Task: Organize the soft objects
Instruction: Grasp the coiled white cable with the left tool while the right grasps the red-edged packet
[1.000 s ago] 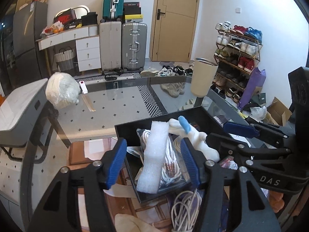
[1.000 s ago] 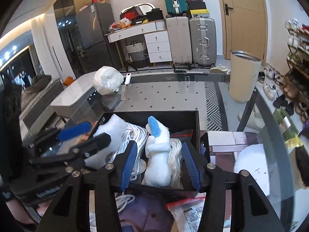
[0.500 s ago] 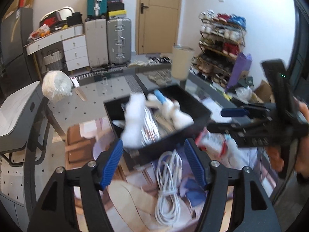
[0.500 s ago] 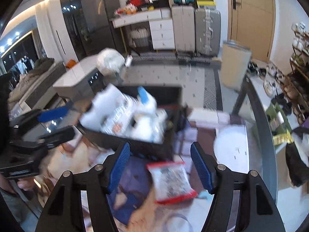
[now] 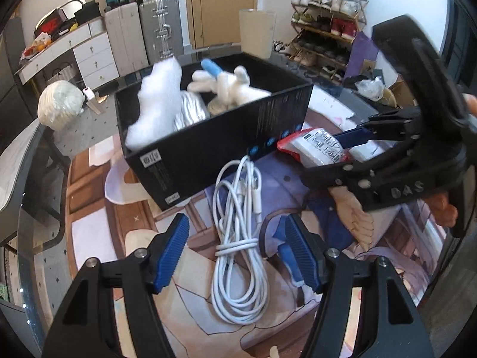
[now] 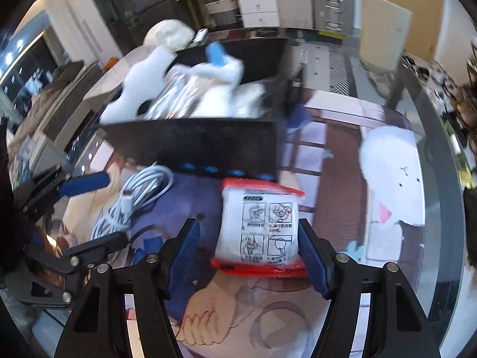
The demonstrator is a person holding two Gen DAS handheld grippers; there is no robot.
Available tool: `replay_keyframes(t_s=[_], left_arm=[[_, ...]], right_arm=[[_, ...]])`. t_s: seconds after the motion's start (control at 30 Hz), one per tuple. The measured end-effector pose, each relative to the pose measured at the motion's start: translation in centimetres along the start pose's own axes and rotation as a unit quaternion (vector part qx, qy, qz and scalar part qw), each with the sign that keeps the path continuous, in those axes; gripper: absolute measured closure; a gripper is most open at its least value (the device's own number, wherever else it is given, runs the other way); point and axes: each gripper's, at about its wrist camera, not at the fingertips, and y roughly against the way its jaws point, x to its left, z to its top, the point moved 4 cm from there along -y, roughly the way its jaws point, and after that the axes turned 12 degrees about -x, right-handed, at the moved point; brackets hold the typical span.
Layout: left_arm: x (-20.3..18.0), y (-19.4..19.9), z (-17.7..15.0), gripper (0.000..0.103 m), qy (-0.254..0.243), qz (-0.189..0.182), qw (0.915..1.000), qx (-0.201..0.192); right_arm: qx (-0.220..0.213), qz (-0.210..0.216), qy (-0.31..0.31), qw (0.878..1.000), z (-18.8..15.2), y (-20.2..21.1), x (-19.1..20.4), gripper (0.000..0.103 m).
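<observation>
A: How would the white cable bundle (image 5: 238,238) handle?

B: Likely light and floppy; best pinched at its wrapped waist. It lies on the mat before the black box (image 5: 208,149), between the left gripper (image 5: 237,252)'s spread fingers, untouched.

A: And the right gripper (image 6: 247,256)?

B: Also spread, straddling a soft, probably slippery red-edged packet (image 6: 259,229).
</observation>
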Motion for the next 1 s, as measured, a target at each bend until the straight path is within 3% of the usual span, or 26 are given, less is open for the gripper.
replay_keyframes(t_s=[0.03, 0.13, 0.2, 0.27, 0.37, 0.63, 0.73, 1.0], left_arm=[[0.0, -0.1, -0.1, 0.039, 0.0, 0.002, 1.0, 0.004], [0.1, -0.9, -0.9, 0.07, 0.006, -0.005, 0.9996, 0.028], [0.0, -1.0, -1.0, 0.074, 0.0, -0.002, 0.9996, 0.029], [0.0, -0.9, -1.1, 0.074, 0.0, 0.0, 0.9995, 0.033], [0.4, -0.8, -1.1, 0.074, 0.013, 0.003, 0.9993, 0.036], [1.7, -0.4, -1.8, 0.071, 0.027, 0.02, 0.9989, 0.032], [1.4, -0.4, -2.2, 0.047, 0.02, 0.019, 0.9991, 0.033], [1.4, -0.6, -2.0, 0.049, 0.021, 0.02, 0.9991, 0.032]], right_arm=[[0.002, 0.0, 0.007, 1.0, -0.2, 0.0, 0.3, 0.036], [-0.003, -0.011, 0.018, 1.0, -0.2, 0.1, 0.7, 0.036], [-0.004, -0.019, 0.02, 1.0, 0.1, -0.4, 0.6, 0.036], [-0.006, -0.029, 0.031, 0.999, 0.3, -0.7, 0.6, 0.036], [-0.004, -0.035, 0.046, 0.998, 0.4, -1.0, 1.1, 0.056], [0.017, 0.013, 0.086, 0.996, -1.1, -0.3, 4.5, 0.058], [0.015, 0.014, 0.1, 0.995, -1.4, -0.3, 5.3, 0.058], [0.009, 0.009, 0.106, 0.994, -1.1, -0.3, 5.4, 0.052]])
